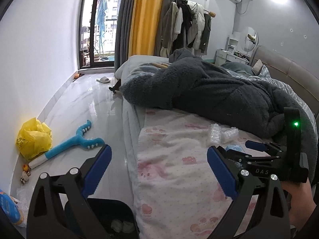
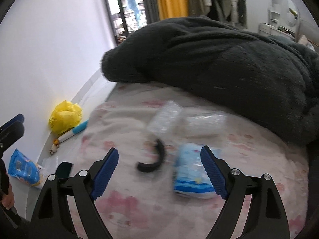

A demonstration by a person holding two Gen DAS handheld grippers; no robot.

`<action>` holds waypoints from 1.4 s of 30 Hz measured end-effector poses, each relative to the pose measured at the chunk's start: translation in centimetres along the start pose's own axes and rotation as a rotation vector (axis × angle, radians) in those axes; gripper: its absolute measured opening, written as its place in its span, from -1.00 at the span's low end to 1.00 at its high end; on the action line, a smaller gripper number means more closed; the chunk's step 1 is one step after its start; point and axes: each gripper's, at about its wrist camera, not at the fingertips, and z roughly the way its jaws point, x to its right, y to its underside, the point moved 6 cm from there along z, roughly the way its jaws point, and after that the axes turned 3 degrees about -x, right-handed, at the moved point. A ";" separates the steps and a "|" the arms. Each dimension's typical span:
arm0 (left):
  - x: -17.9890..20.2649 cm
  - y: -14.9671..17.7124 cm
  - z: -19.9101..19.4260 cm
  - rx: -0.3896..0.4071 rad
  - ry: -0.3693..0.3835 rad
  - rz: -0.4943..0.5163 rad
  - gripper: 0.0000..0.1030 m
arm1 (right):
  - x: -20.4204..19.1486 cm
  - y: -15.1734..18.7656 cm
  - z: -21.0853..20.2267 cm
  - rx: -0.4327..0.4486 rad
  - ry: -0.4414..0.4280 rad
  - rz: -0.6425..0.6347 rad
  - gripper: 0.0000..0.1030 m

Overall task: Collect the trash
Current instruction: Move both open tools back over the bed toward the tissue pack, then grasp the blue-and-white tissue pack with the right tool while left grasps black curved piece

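Right wrist view shows the right tool [image 2: 159, 171] spread wide and empty above the bed [image 2: 139, 209], where a blue packet [image 2: 191, 175], crushed bottle [image 2: 165, 117] and clear wrapper [image 2: 203, 123] lie uncollected. Left tool [image 1: 159, 167] also gapes empty, so collecting looks barely begun.

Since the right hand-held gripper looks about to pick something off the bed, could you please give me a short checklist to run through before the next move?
1. Right hand-held gripper open and empty: ok.
2. Blue-and-white packet lies near its right finger, not between the jaws: not ok, needs centring.
3. Black curved item lies between the fingers; trash or not: cannot tell.
4. Clear plastic wrappers lie free of the grey fleece blanket: ok.
5. Left hand-held gripper open, empty: ok.
6. Right view sharp enough to aim: not ok, blurred.
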 end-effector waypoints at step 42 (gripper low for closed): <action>11.3 2.9 11.1 -0.264 0.154 0.169 0.67 | 9.0 2.4 0.4 -0.109 0.002 0.019 0.06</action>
